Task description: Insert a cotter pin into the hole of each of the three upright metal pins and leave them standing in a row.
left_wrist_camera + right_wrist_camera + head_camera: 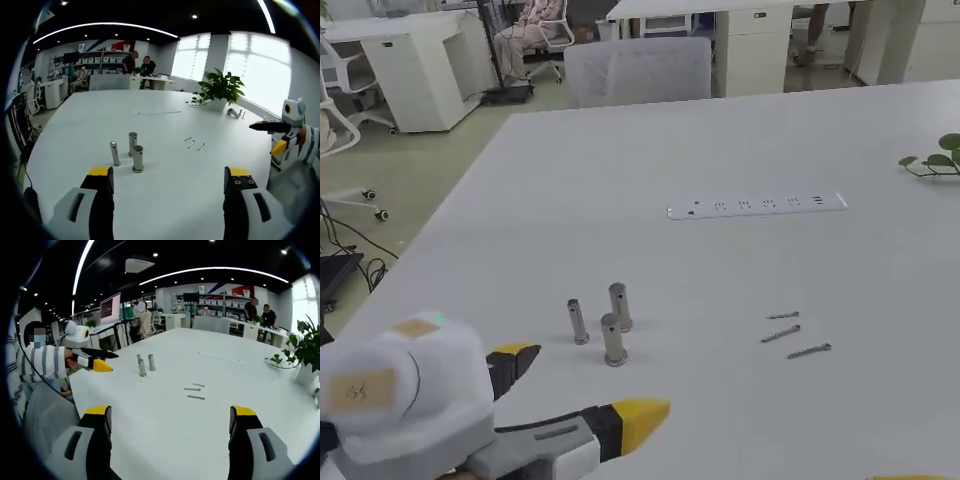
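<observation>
Three upright metal pins (613, 340) stand close together on the white table (720, 140), not in a row. Three cotter pins (780, 333) lie flat to their right. My left gripper (582, 385) hovers open just in front of the metal pins, with nothing between its yellow-tipped fingers (640, 415). In the left gripper view the metal pins (138, 159) stand ahead on the left and the cotter pins (191, 144) lie farther right. The open left gripper (169, 175) is empty. The right gripper (170, 412) is open and empty, with the cotter pins (196, 397) ahead and the metal pins (141, 367) beyond.
A white power strip (757, 205) lies further back on the table. Plant leaves (935, 160) reach in at the right edge, from a potted plant (220, 90). A grey chair (638, 70) stands at the far side. People sit at desks in the background.
</observation>
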